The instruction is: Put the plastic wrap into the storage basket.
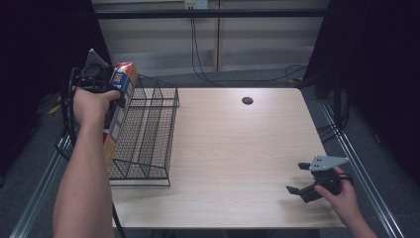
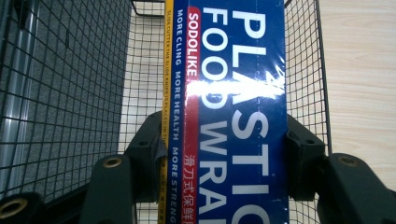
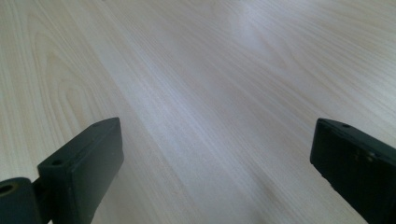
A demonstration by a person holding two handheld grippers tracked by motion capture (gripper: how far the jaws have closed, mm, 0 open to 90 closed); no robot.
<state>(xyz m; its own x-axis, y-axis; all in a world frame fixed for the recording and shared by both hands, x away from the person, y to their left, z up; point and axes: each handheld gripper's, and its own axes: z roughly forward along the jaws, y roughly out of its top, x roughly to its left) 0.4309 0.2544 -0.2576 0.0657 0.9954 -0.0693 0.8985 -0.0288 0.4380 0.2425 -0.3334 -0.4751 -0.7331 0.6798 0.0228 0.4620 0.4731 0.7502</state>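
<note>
A long blue and yellow plastic food wrap box (image 1: 119, 106) is held lengthwise over the left side of a black wire basket (image 1: 153, 134). My left gripper (image 1: 106, 84) is shut on its far end, jaws pressing both sides of the box (image 2: 233, 112). In the left gripper view the basket's mesh (image 2: 70, 93) lies below and around the box. My right gripper (image 1: 297, 178) rests low over the table's near right corner, open, with nothing but bare wood (image 3: 196, 93) between its jaws.
The light wooden table (image 1: 233, 148) has a dark round hole (image 1: 247, 100) near its far edge. The basket stands at the table's left edge. Cables (image 1: 208, 69) run along the floor behind. Metal rails (image 1: 361, 168) flank the table.
</note>
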